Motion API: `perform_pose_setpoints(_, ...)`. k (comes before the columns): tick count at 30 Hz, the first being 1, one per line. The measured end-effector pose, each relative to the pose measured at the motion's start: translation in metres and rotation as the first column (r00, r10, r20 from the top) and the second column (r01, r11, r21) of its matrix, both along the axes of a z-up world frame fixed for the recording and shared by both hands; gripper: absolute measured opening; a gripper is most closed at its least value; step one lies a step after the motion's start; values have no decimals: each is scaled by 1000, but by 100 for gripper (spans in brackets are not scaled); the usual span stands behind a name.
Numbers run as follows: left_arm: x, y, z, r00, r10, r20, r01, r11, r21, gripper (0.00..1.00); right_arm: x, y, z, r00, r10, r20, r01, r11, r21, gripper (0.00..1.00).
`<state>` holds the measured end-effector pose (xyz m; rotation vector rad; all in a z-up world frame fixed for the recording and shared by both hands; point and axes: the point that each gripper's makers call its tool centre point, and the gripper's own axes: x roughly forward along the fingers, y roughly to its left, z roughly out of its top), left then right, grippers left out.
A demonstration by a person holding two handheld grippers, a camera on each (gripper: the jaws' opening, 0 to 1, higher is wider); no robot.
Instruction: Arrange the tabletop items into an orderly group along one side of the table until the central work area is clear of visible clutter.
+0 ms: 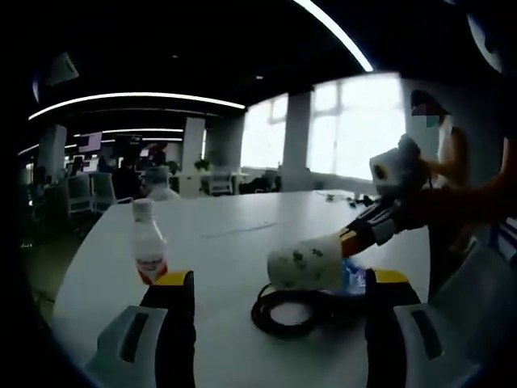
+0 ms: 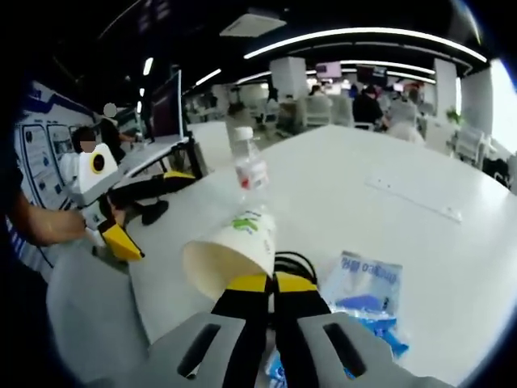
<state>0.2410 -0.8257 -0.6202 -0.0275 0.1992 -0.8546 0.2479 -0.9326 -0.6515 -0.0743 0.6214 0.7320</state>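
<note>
My right gripper (image 2: 263, 284) is shut on the rim of a white paper cup (image 2: 230, 250) with green print, which is tipped on its side with its mouth toward me. The left gripper view shows the cup (image 1: 305, 263) held over a coiled black cable (image 1: 283, 314), with the right gripper (image 1: 361, 234) reaching in from the right. My left gripper (image 1: 280, 279) is open, its jaws wide apart and nothing between them. A small plastic bottle (image 1: 148, 242) with a red label stands upright to the left. Beside the cable lies a blue packet (image 2: 365, 283).
The white table (image 2: 363, 218) stretches far ahead, with a thin flat strip (image 2: 414, 199) lying on it. The bottle (image 2: 250, 168) stands just beyond the cup. A monitor on a stand (image 2: 166, 109) sits at the table's left edge. Office chairs and desks fill the background.
</note>
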Motion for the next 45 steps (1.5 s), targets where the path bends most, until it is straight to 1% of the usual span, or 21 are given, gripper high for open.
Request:
perform_pose_setpoints(1,-1,-1,0,1000,-5,-3,5,1000,1,84,-4,-1,1,1000,7,-3,-7,1000,-4,0)
perform_pose_setpoints(4,-7,-3,3,1000,-29,12,29,1000,6,84,-13,-1,4,1000,30,-6,-30,999,-13,0)
perform_pose_setpoints(6,-11,-5,5,999,-44,22,44,999,7,84,-18,-1,3,999,39,-12,-40,999,-31,0)
perform_pose_setpoints(12,-28,-13,2,993,-111,29,110,993,45,81,-28,0,5,998,58,-29,-59,998,-38,0)
perform_pose_setpoints(15,-33,-17,1,991,-133,28,132,990,52,80,-35,1,5,995,75,-60,-78,996,-42,0)
perform_pose_setpoints(18,-39,-20,-1,986,-160,40,156,985,73,79,-43,2,6,991,95,-89,-99,994,-44,0)
perform_pose_setpoints(20,-42,-22,0,984,-175,42,172,982,72,79,-47,4,7,988,109,-109,-115,992,-51,0)
perform_pose_setpoints(22,-46,-25,-1,980,-196,44,192,978,83,78,-51,5,7,984,124,-125,-132,989,-62,0)
perform_pose_setpoints(24,-50,-27,-3,974,-220,56,212,970,121,77,-56,5,7,978,142,-150,-156,984,-85,0)
perform_pose_setpoints(25,-53,-29,-5,969,-240,62,229,962,146,76,-57,5,6,976,147,-159,-164,982,-95,0)
perform_pose_setpoints(27,-58,-34,-7,962,-266,67,252,953,169,74,-59,5,6,972,160,-171,-181,977,-113,0)
perform_pose_setpoints(28,-60,-35,-8,959,-275,68,260,949,177,73,-60,6,7,971,164,-176,-186,976,-116,0)
perform_pose_setpoints(30,-63,-38,-10,953,-295,76,275,941,199,72,-62,7,6,964,168,-206,-195,974,-115,0)
perform_pose_setpoints(31,-63,-39,-11,950,-302,83,278,936,216,71,-64,8,6,960,171,-222,-198,974,-107,0)
perform_pose_setpoints(33,-64,-41,-15,944,-317,89,286,923,257,69,-64,10,8,957,173,-231,-200,975,-96,0)
perform_pose_setpoints(34,-65,-42,-17,944,-318,91,285,921,264,69,-65,12,8,956,178,-235,-204,974,-94,0)
perform_pose_setpoints(37,-65,-45,-16,942,-323,95,290,921,259,67,-65,16,9,951,180,-250,-208,974,-92,0)
perform_pose_setpoints(40,-64,-47,-16,940,-323,111,284,921,268,67,-64,20,8,948,179,-263,-210,973,-94,0)
perform_pose_setpoints(41,-60,-46,-16,937,-320,139,270,917,293,66,-64,20,7,948,179,-265,-212,972,-100,0)
perform_pose_setpoints(45,-59,-46,-21,932,-332,143,273,906,323,64,-65,24,4,943,192,-273,-230,966,-114,0)
